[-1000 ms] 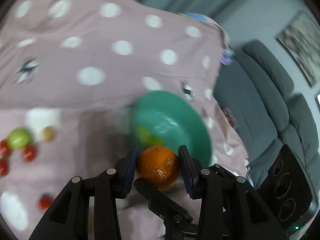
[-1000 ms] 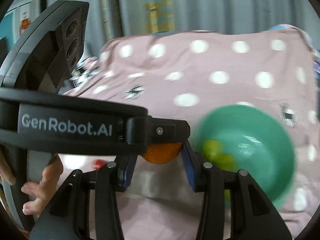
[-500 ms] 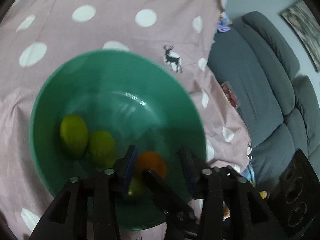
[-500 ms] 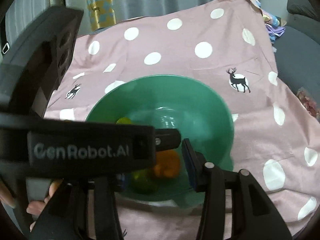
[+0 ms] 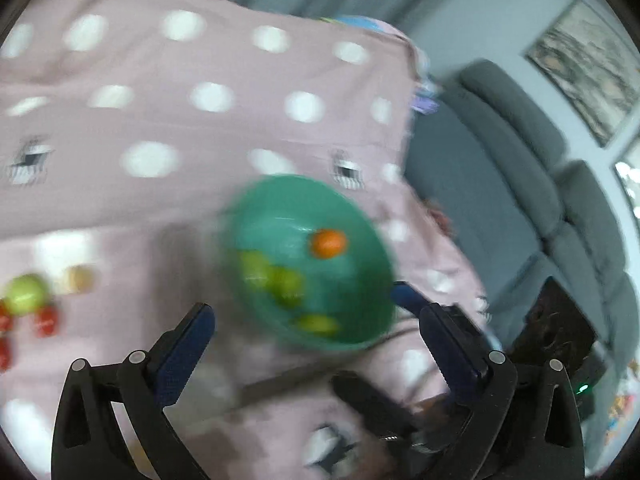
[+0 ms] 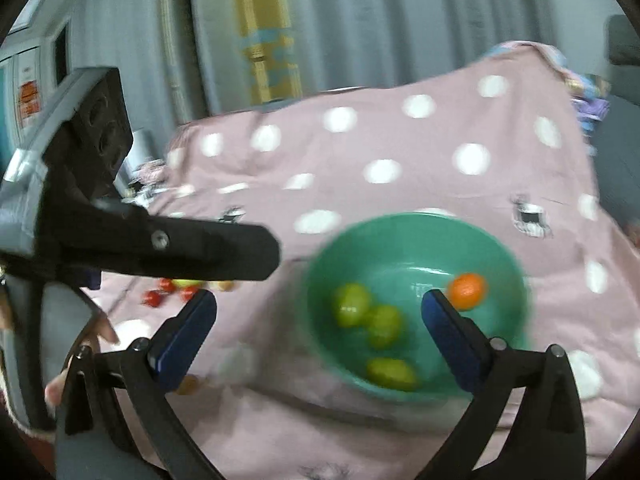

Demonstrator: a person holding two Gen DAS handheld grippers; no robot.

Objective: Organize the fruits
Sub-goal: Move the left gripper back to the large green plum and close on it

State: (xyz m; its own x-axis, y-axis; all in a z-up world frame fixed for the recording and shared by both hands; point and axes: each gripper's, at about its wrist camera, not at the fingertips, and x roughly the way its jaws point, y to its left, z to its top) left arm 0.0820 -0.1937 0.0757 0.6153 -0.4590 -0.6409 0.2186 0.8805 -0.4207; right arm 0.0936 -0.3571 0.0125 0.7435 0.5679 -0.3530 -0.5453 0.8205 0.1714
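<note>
Both frames are pretty motion-blurred. The left gripper [image 5: 304,316] is seen with its jaws opening wide and nothing caught between the blue pads; same for the right gripper [image 6: 320,312], also opening, also empty. The orange [image 5: 328,243] is found lying loose inside the green bowl [image 5: 360,216], off toward the far right of it, apart from the three yellow-green fruits [image 6: 352,310] clustered lower in the bowl. The bowl is set on a pink polka-dot cloth [image 5: 160,92]. Off to the left on the cloth a green apple [image 5: 25,294] is spotted next to a few small red fruits [image 5: 46,320] (too smeared to identify properly). A grey sofa [image 5: 520,208] is visible at the right.
</note>
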